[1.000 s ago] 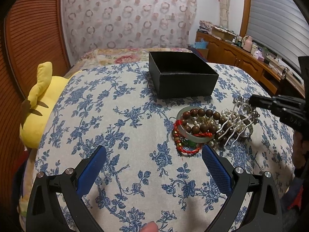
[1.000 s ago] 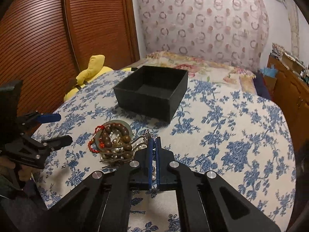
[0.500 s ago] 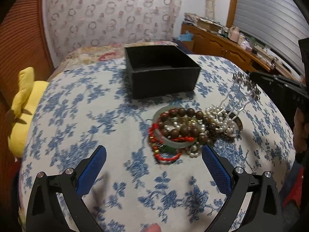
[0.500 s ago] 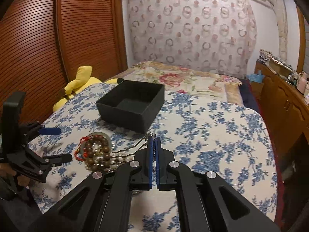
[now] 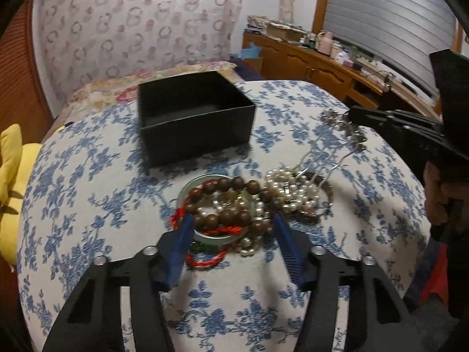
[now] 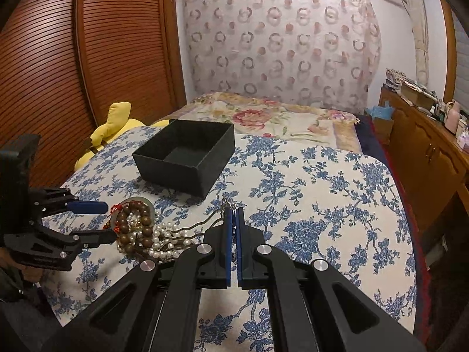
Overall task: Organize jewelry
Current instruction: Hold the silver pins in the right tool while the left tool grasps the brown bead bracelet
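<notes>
Low at frame center, our left gripper (image 5: 231,228) is closing around the wooden bead bracelet (image 5: 225,202) — light, slippery, tangled; our right gripper (image 6: 233,220) is pinching the stiff silver hairpin (image 6: 205,223).

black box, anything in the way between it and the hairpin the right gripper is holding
Nothing visible does. The right gripper is shut on the silver hairpin, its prongs still trailing into the jewelry pile. Only bare tablecloth lies between it and the open black box.
</notes>
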